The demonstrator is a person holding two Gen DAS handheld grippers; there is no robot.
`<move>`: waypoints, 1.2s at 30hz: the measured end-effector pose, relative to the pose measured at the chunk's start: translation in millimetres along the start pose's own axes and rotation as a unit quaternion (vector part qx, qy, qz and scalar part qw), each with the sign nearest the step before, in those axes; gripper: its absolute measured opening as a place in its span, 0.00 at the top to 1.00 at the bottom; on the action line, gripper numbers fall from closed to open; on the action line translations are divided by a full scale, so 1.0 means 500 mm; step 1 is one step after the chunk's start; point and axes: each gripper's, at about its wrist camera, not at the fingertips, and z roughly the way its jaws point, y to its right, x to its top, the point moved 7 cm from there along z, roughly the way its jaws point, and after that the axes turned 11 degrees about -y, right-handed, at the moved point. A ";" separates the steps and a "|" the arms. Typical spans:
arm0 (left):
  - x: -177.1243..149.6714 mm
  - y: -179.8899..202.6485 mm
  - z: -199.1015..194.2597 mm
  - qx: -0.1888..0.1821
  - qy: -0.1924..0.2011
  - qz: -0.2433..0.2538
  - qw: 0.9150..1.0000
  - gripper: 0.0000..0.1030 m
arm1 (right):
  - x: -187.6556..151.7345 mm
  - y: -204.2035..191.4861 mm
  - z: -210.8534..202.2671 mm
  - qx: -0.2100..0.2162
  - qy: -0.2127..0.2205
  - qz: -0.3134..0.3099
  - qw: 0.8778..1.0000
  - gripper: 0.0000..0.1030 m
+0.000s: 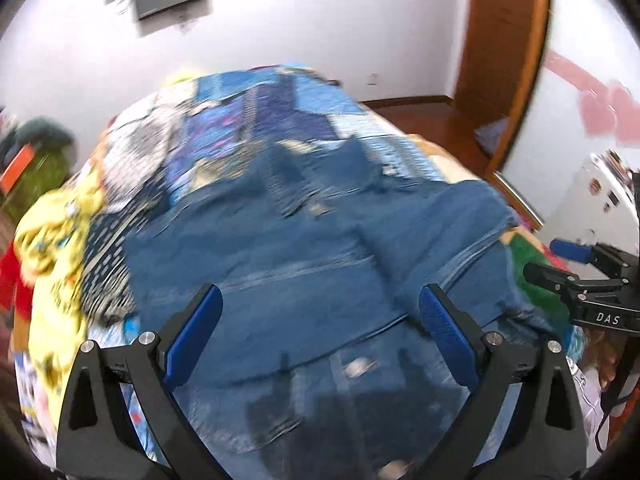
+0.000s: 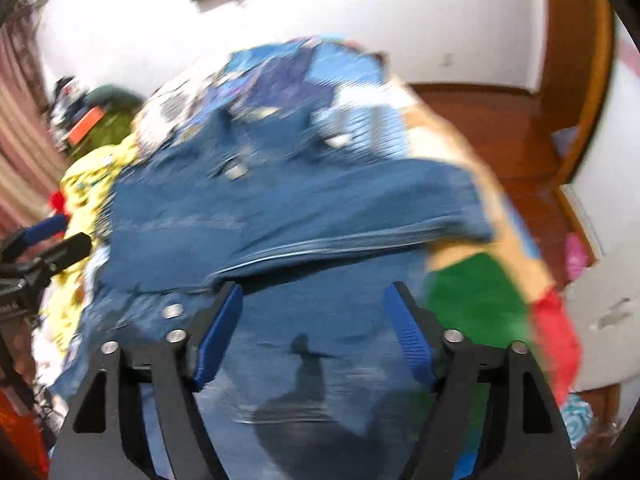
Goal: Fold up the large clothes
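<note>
A blue denim garment (image 1: 320,240) lies spread on a bed with a patterned blue cover (image 1: 280,120). It also shows in the right wrist view (image 2: 280,208), with a folded layer on top. My left gripper (image 1: 320,312) is open and empty just above the denim's near part. My right gripper (image 2: 314,312) is open and empty over the denim's near edge. The right gripper also shows at the right edge of the left wrist view (image 1: 560,264). The left gripper shows at the left edge of the right wrist view (image 2: 60,240). Both views are blurred.
A yellow patterned cloth (image 1: 52,240) and a red cloth (image 1: 10,280) lie at the bed's left. A green and red cloth (image 2: 480,300) lies at the right. A wooden door frame (image 1: 508,40) and wooden floor (image 2: 480,112) stand beyond the bed.
</note>
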 end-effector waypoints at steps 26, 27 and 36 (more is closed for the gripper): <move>0.098 0.289 0.276 -0.053 -0.072 0.185 0.979 0.90 | -0.090 0.131 0.124 -0.016 -0.070 0.086 0.994 0.22; 0.104 0.274 0.265 -0.049 -0.065 0.175 0.981 0.90 | -0.091 0.130 0.125 -0.020 -0.071 0.082 0.994 0.22; 0.098 0.027 0.123 -0.013 0.002 0.046 0.999 0.91 | -0.090 0.129 0.132 -0.037 -0.077 0.073 0.994 0.23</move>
